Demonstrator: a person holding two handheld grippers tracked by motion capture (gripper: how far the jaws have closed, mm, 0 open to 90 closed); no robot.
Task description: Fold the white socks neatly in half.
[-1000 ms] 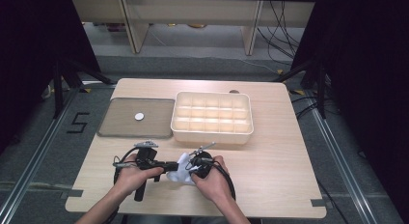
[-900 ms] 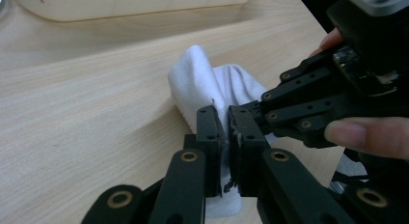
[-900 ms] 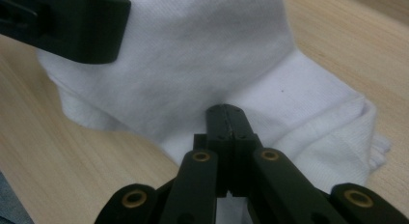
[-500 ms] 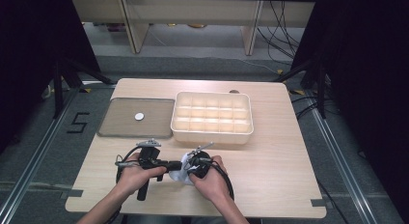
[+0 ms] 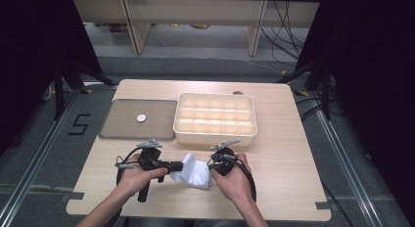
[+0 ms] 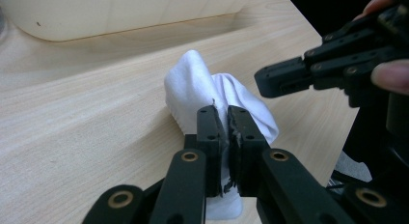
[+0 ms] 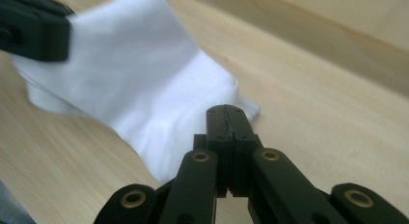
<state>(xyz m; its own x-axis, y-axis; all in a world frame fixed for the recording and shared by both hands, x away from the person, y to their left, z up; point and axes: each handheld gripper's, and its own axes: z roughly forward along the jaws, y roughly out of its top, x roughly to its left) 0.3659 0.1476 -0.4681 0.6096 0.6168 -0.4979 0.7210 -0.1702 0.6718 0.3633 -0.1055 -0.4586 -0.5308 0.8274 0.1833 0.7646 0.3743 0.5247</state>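
The white cloth point(image 5: 195, 171) lies bunched on the worktop point(image 5: 284, 153) just in front of the cream tray point(image 5: 215, 118), the left claw point(image 6: 226, 119) pinching one edge and the right claw point(image 7: 226, 119) clamped flat, seemingly empty, so folding looks underway and next needs a fresh right-side grip.

One cloth point(image 5: 195, 171), one tray point(image 5: 215, 120) — perhaps one lid point(image 5: 138, 120).

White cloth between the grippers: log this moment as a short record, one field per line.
item: white cloth, bunched, near the table's front edge
left gripper: jaws shut on the cloth's edge
right gripper: jaws shut, at the cloth's other side; a grip on the fabric cannot be told
behind: cream compartment tray
left of tray: grey lid, lying flat, small white disc on it
surface: wooden table
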